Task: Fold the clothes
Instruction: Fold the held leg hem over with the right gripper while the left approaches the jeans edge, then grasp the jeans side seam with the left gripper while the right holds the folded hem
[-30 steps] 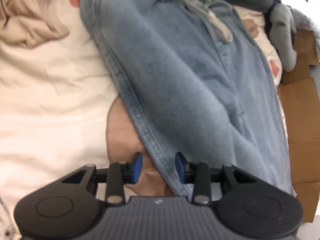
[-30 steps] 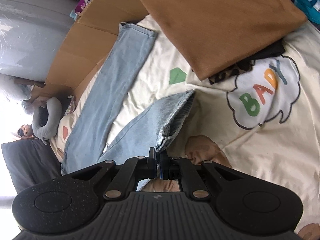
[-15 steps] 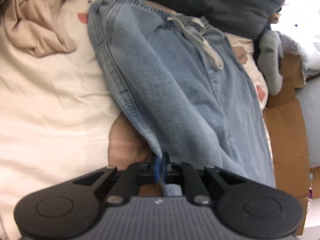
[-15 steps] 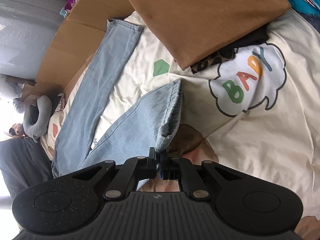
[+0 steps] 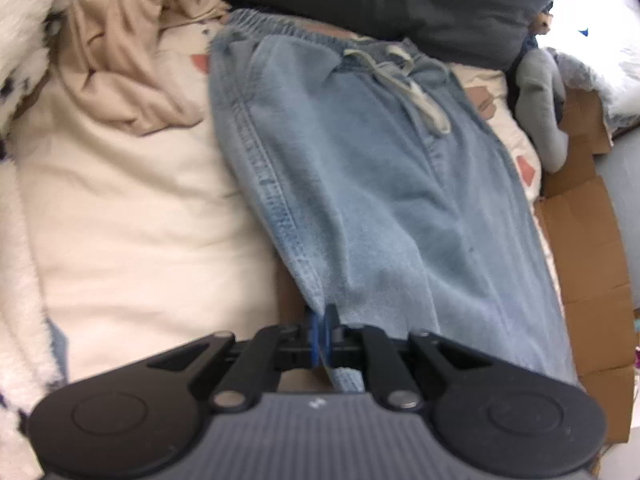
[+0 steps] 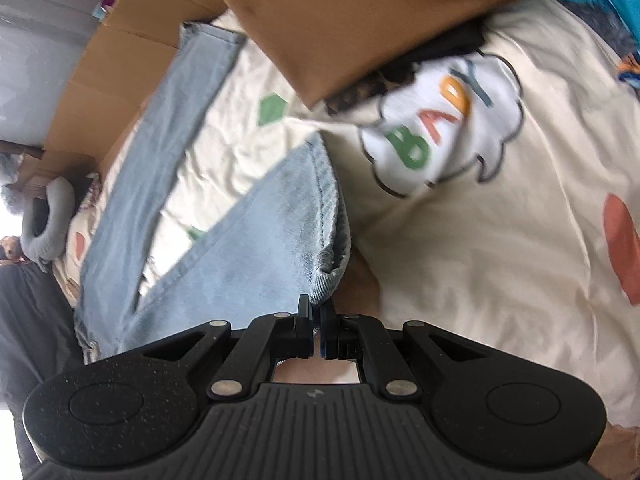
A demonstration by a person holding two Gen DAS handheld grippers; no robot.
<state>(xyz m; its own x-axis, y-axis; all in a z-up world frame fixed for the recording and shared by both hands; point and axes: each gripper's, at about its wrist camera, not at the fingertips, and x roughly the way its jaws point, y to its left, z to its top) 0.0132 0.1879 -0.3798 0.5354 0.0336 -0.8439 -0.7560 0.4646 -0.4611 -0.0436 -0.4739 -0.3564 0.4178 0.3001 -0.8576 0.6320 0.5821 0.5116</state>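
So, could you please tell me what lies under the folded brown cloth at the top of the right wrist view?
A black garment and a leopard-print piece stick out beneath the brown cloth. How far they extend underneath is hidden.

Your jeans (image 5: 360, 200) are light blue denim with a drawstring waist at 12 o'clock, lying on the bed; one leg's hem (image 6: 324, 240) is lifted.

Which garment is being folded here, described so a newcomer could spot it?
On the cream cartoon-print bedsheet, between the crumpled beige cloth and the brown cardboard, lie the light blue denim trousers. Alone among their neighbours they have an elastic waistband with a whitish drawstring.
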